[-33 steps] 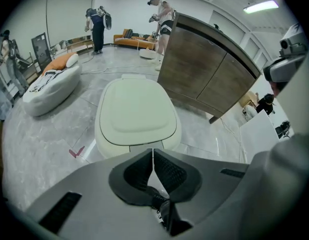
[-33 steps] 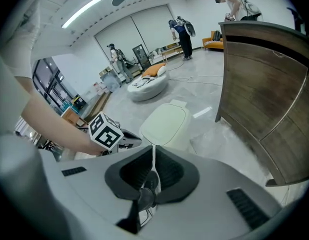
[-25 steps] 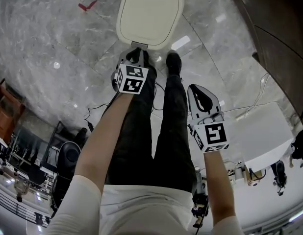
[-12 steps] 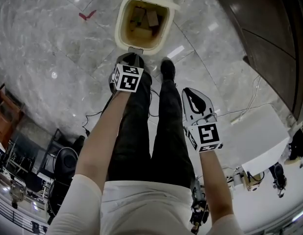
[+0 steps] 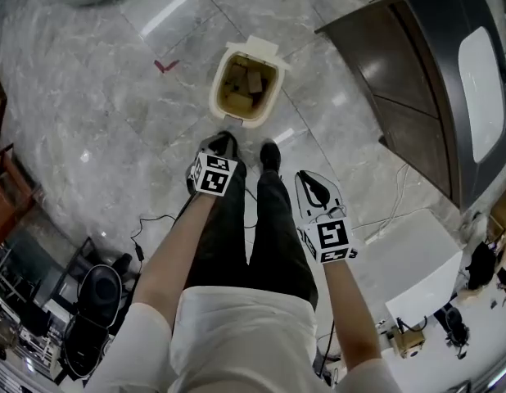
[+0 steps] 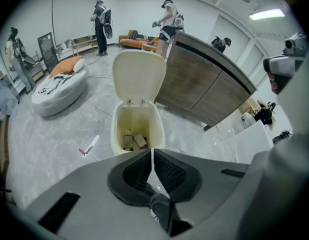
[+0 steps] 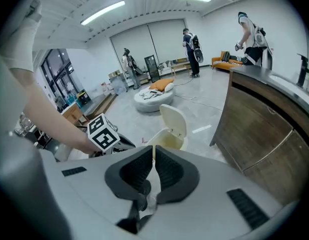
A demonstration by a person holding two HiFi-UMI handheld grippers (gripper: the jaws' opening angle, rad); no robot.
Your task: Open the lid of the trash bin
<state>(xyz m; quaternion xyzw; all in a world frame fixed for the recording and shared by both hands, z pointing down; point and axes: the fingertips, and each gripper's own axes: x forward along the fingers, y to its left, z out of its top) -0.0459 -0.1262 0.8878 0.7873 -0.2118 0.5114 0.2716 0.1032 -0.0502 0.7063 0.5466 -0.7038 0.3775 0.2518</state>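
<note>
1. Bin and person show together in the head view. The trash bin (image 5: 215,88) stands on the marble floor (image 5: 114,97) just ahead of the person's feet. Its lid (image 5: 264,48) is tipped up at the far side, so the cardboard scraps (image 5: 246,84) inside are exposed. The left gripper (image 5: 220,147) hangs low over the left shoe (image 5: 228,143), near the bin's front. I judge the foot is working a pedal there, though no pedal can be made out. The right gripper (image 5: 305,178) is held back beside the right thigh, well apart from the bin, apparently just out of the way.

2. The left gripper view looks straight into the open trash bin (image 6: 116,134). The lid (image 6: 138,76) stands upright on its rear hinges, and a dark wooden counter (image 6: 204,91) runs behind it. The left gripper (image 6: 152,152) has its claw closed pad to pad with nothing between. It points at the bin's front rim without touching it, so it is not what props the lid.

3. The right gripper view shows the trash bin (image 7: 168,143) from the side, with the lid (image 7: 174,121) raised. The left gripper's marker cube (image 7: 103,132) sits near it. The right gripper (image 7: 154,148) also has its claw pressed together and empty. The opening looks done, so neither claw needs to grip.
</note>
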